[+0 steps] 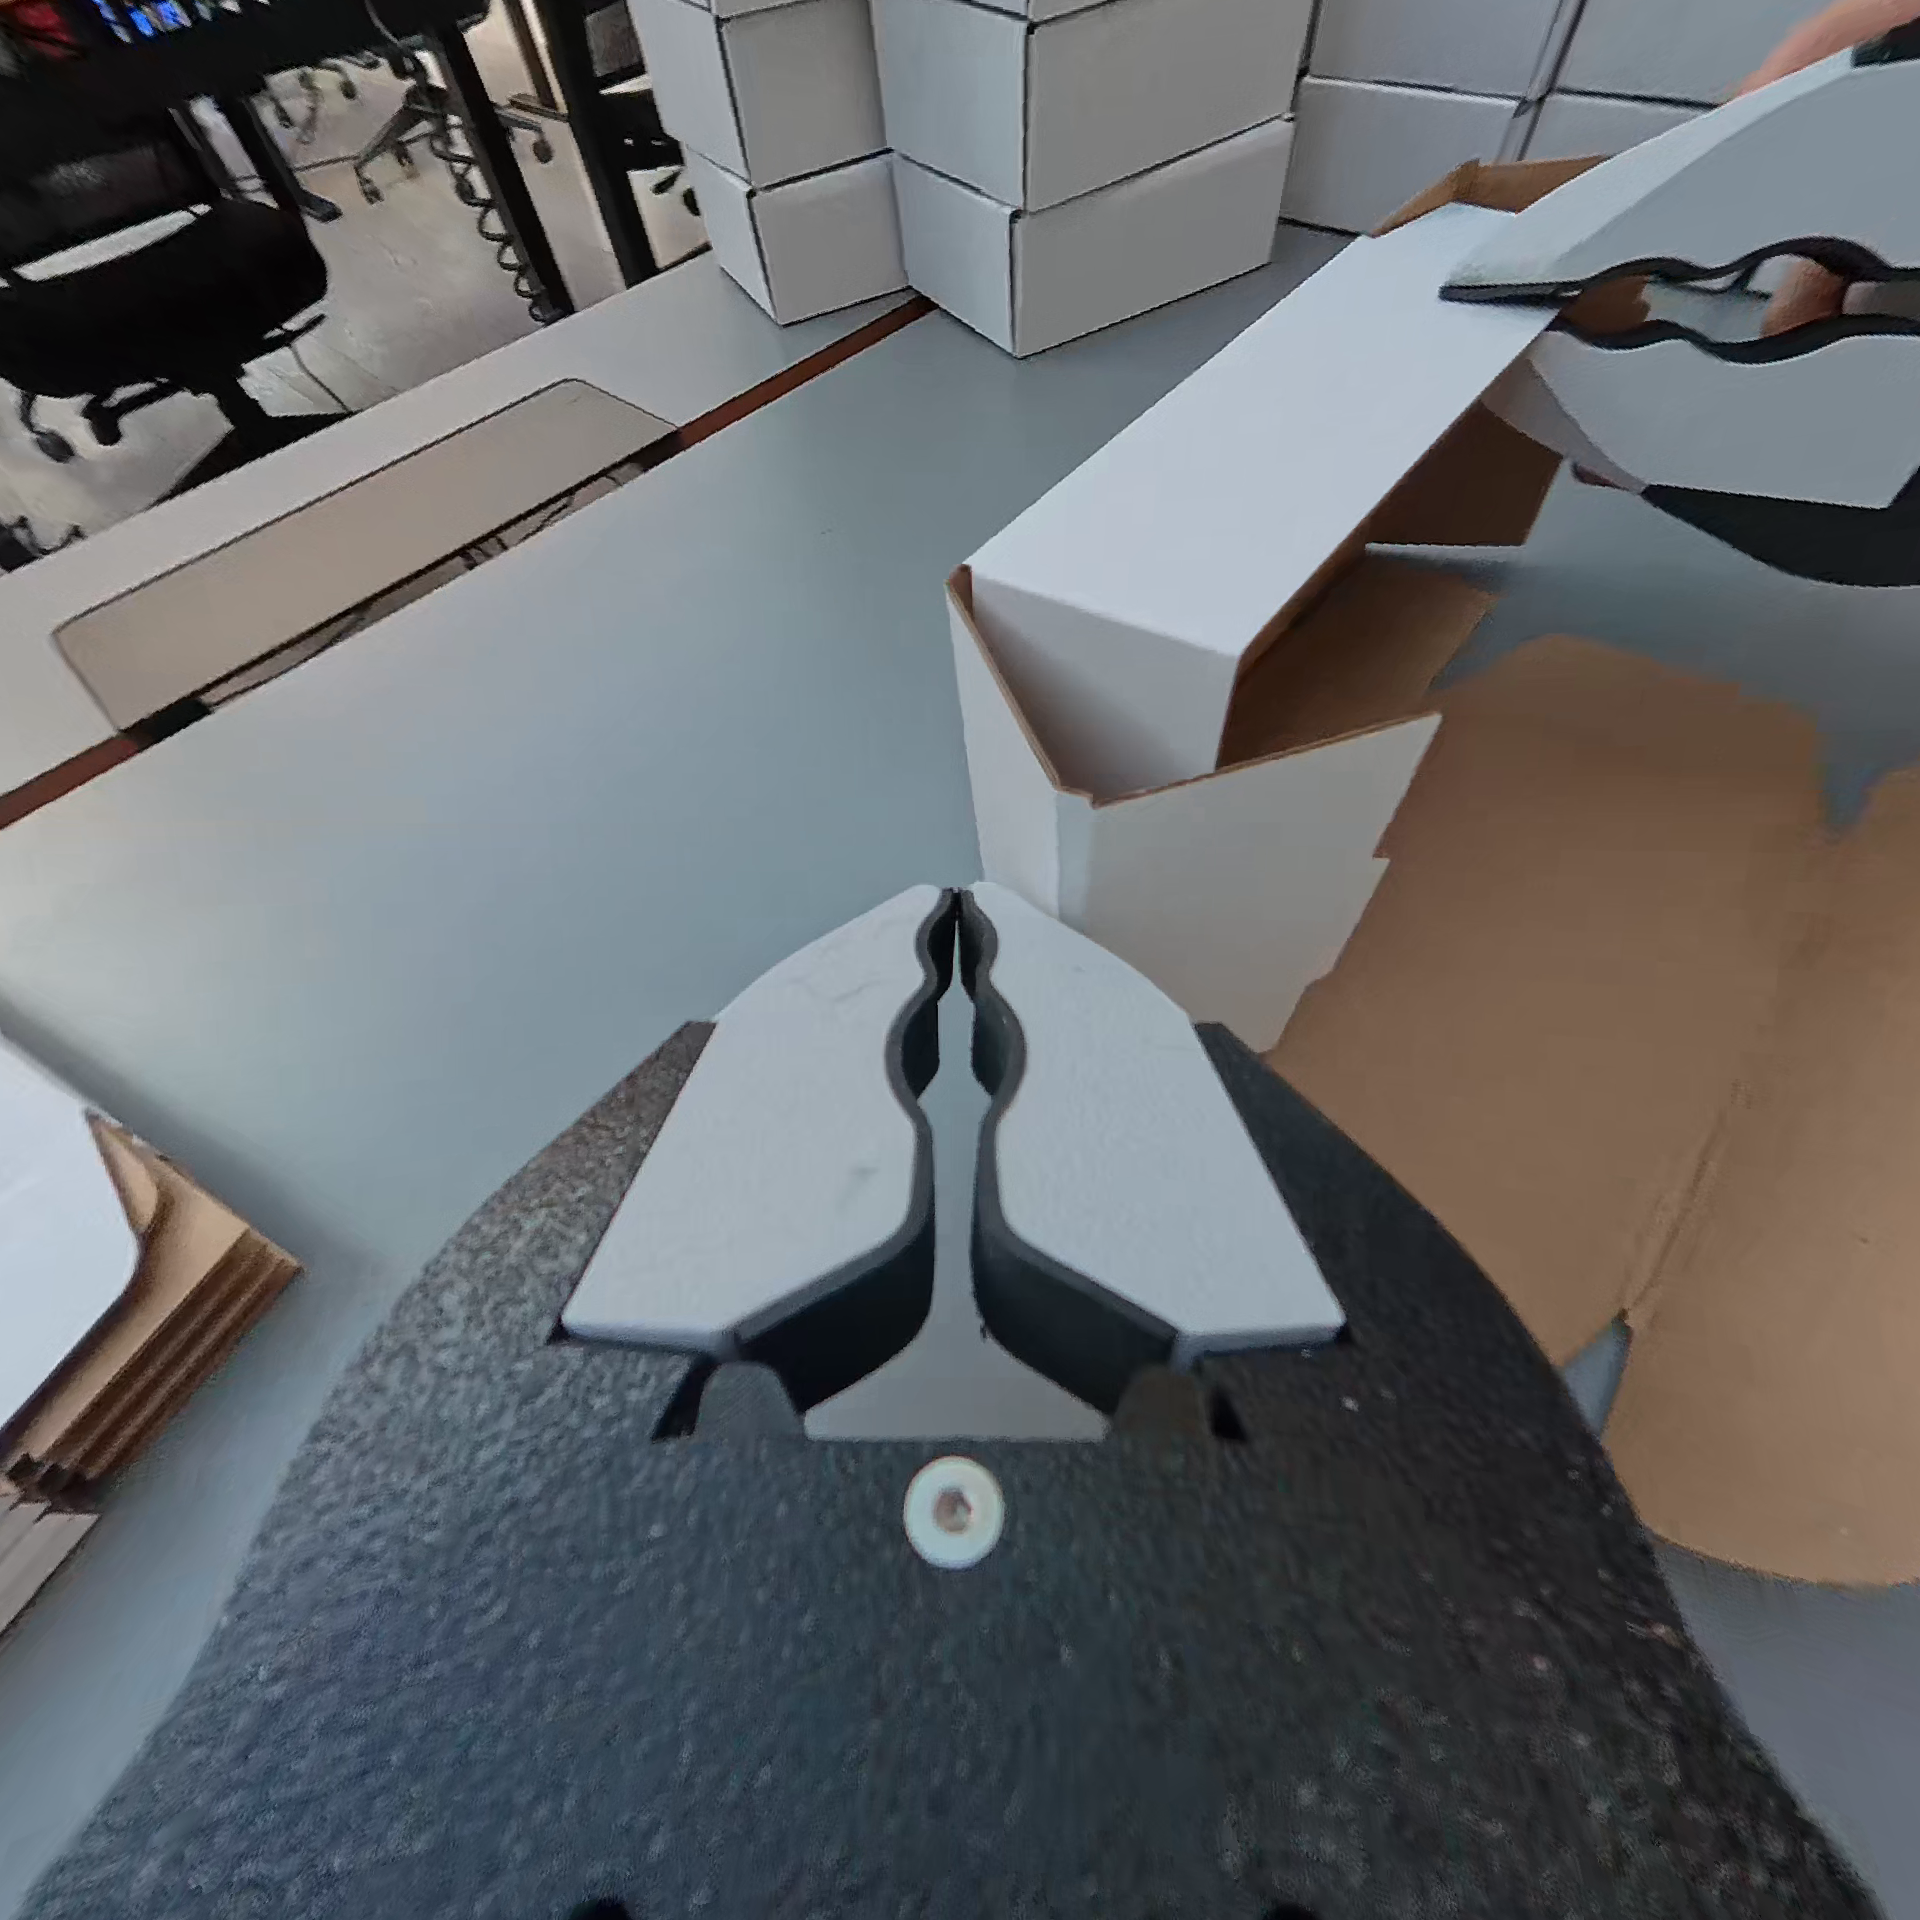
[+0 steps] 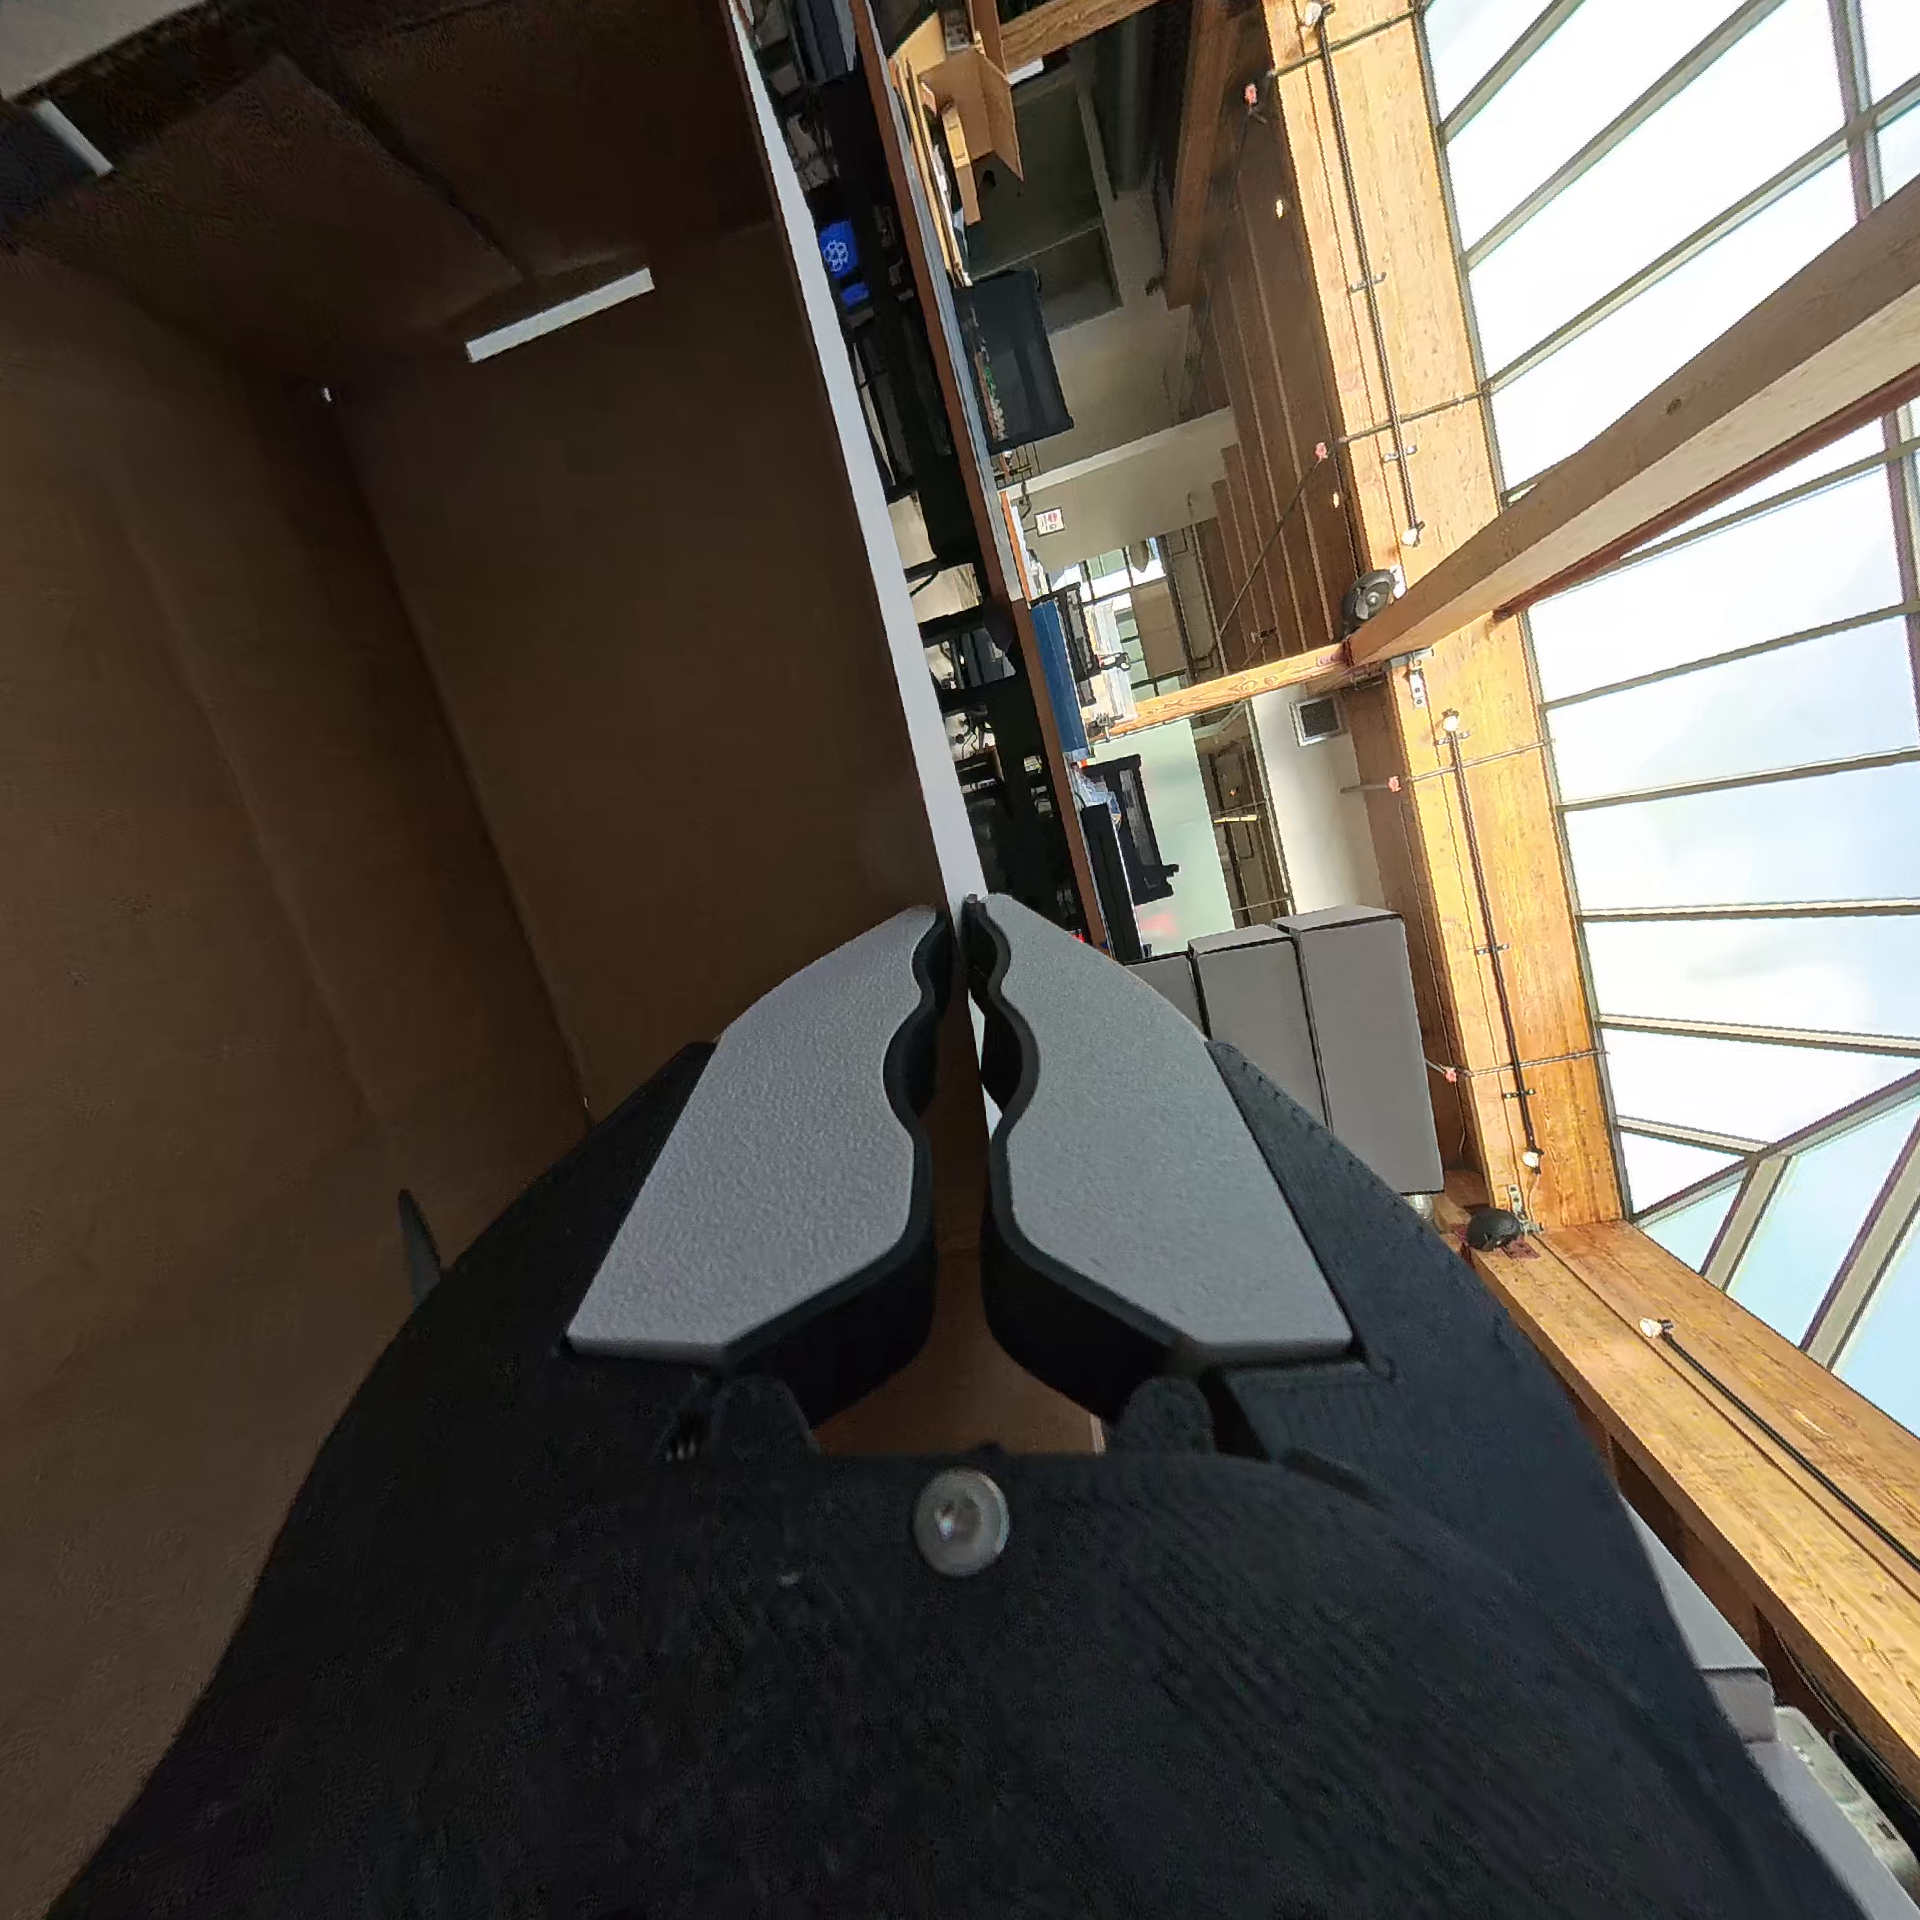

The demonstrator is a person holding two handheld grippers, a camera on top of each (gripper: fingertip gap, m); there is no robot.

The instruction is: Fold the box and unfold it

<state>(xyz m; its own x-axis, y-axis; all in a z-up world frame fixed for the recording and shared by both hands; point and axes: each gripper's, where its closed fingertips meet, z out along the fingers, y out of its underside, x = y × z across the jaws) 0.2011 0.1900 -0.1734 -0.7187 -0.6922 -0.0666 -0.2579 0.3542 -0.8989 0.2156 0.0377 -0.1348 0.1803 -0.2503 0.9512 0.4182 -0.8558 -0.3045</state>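
Box sits on table at 1 o'clock of left gripper, half-folded. Left tongs pressed together, empty. Right gripper clamped on the raised wall panel. Prob mid-fold; next move needs left to steady the near corner.

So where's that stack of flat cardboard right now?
In the left wrist view, the stack of flat cardboard lies at the table's left edge, left of the left tongs.

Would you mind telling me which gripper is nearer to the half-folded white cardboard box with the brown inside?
Right. The right gripper is clamped on the box's raised wall; the left gripper hovers shut, just short of its near corner.
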